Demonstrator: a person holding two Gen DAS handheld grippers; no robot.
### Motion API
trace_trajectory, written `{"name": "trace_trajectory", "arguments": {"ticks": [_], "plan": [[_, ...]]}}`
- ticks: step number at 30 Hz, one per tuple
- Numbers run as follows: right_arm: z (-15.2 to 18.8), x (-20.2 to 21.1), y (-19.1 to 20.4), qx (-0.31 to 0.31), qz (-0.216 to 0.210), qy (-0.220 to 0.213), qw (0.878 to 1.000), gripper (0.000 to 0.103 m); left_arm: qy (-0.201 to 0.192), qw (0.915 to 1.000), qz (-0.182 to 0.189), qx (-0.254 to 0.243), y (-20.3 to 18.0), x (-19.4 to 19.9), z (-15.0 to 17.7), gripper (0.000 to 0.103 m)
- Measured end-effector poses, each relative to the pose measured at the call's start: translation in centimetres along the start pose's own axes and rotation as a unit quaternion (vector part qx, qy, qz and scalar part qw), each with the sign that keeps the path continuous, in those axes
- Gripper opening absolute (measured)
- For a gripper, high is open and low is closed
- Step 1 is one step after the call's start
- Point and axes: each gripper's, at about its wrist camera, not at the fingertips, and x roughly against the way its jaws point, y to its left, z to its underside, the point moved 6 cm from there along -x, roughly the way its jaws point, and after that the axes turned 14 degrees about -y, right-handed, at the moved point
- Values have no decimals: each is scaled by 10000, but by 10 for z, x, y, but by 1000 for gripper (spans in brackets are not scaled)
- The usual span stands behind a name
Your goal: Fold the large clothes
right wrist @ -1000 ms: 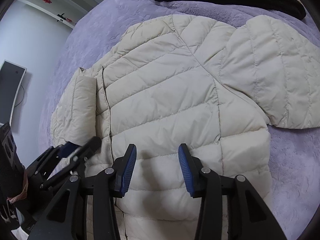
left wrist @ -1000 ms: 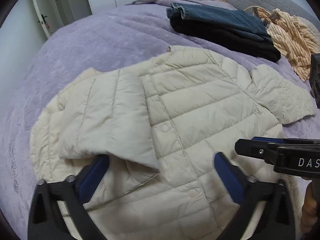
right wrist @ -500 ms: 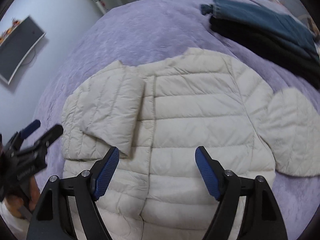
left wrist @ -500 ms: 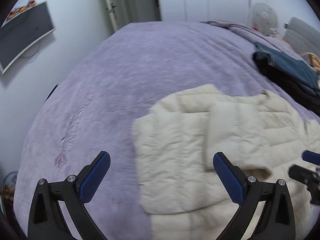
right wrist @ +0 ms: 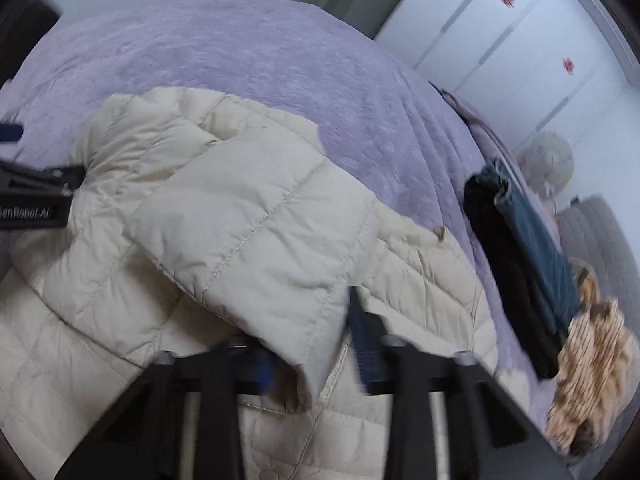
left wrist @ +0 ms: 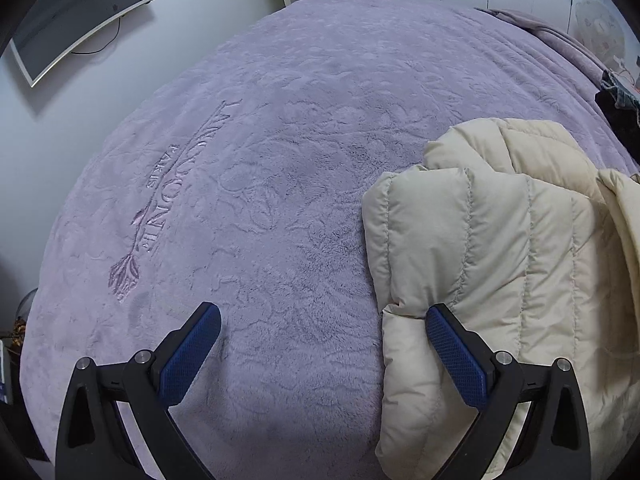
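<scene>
The cream quilted jacket [left wrist: 512, 264] lies on the bed [left wrist: 280, 160], which is covered by a purple plush blanket. In the left wrist view the jacket occupies the right half of the frame; a folded sleeve panel rests on top of the body, its edge facing the frame centre.

Left tool [left wrist: 322, 354]: released. Both blue pads are spread wide at the bottom of the frame. The left pad sits over bare blanket; the right pad [left wrist: 456, 354] sits at the edge of the jacket, just beside the folded panel. Nothing lies between the pads except blanket. Embossed lettering [left wrist: 160, 200] marks the blanket at centre left. A curved monitor [left wrist: 76, 12] hangs on the wall at upper left.

Right tool [right wrist: 316, 356]: the view is motion-blurred. A flap of the jacket [right wrist: 256, 232] drapes between the fingers at lower centre, and the left pad is mostly hidden under it. Whether the fingers clamp the fabric cannot be determined. The other tool's black body [right wrist: 36, 196] shows at the left edge, against the jacket.

At the right of this view, a stack of folded dark clothes [right wrist: 516, 264] lies on the bed, well apart from the jacket, with a striped tan garment [right wrist: 592, 364] just below it. White wardrobe doors [right wrist: 520, 52] fill the upper right.
</scene>
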Motion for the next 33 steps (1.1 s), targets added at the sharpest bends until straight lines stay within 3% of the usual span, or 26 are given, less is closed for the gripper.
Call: {"name": "trace_trajectory", "arguments": {"ticks": [2, 3, 4, 6, 8, 9, 10, 11, 13, 15, 19, 23, 25, 28, 33], "plan": [[10, 3, -31, -1092, -171, 119, 9938, 11, 8, 10000, 31, -20, 0, -2, 0, 103], [19, 2, -47, -1797, -354, 232, 9828, 11, 10, 10000, 48, -32, -1, -1, 0, 103], [32, 0, -62, -2580, -559, 407, 9637, 11, 9, 10000, 64, -50, -3, 0, 0, 103], [66, -7, -86, -4109, -963, 824, 9028, 11, 11, 9999, 37, -125, -6, -1, 2, 103], [97, -12, -103, -5318, -1287, 1093, 8299, 14, 24, 9998, 30, -175, -7, -1, 3, 103], [110, -12, -108, -5716, -1390, 1190, 7999, 19, 47, 9998, 32, -182, -7, -1, 2, 103], [119, -8, -114, -5925, -1410, 1230, 7835, 20, 70, 9998, 30, -176, -5, 0, 1, 103], [122, -2, -119, -5953, -1401, 1238, 7815, 20, 74, 9999, 24, -154, -3, 4, -2, 103], [121, 15, -125, -5758, -1356, 1188, 7975, 20, -30, 10000, 83, -43, 3, 14, -11, 103], [113, 32, -126, -5430, -1331, 1034, 8226, 20, -181, 9997, 141, 22, 7, 22, -25, 103], [70, 35, -124, -4415, -1339, 555, 8855, 20, -170, 9998, 34, -32, 2, 15, -42, 103], [58, 15, -123, -3793, -1257, 465, 9155, 20, 13, 9998, -190, 111, 2, -8, -36, 103], [70, 1, -125, -3651, -1180, 652, 9211, 20, 138, 9995, -256, 113, 4, -19, -28, 103], [97, -19, -125, -3799, -1237, 1011, 9111, 20, 156, 9995, -235, 127, 5, -24, -21, 103], [114, -19, -134, -4051, -1241, 1014, 9001, 19, 128, 9996, -250, 69, 2, -26, -19, 103]]}}
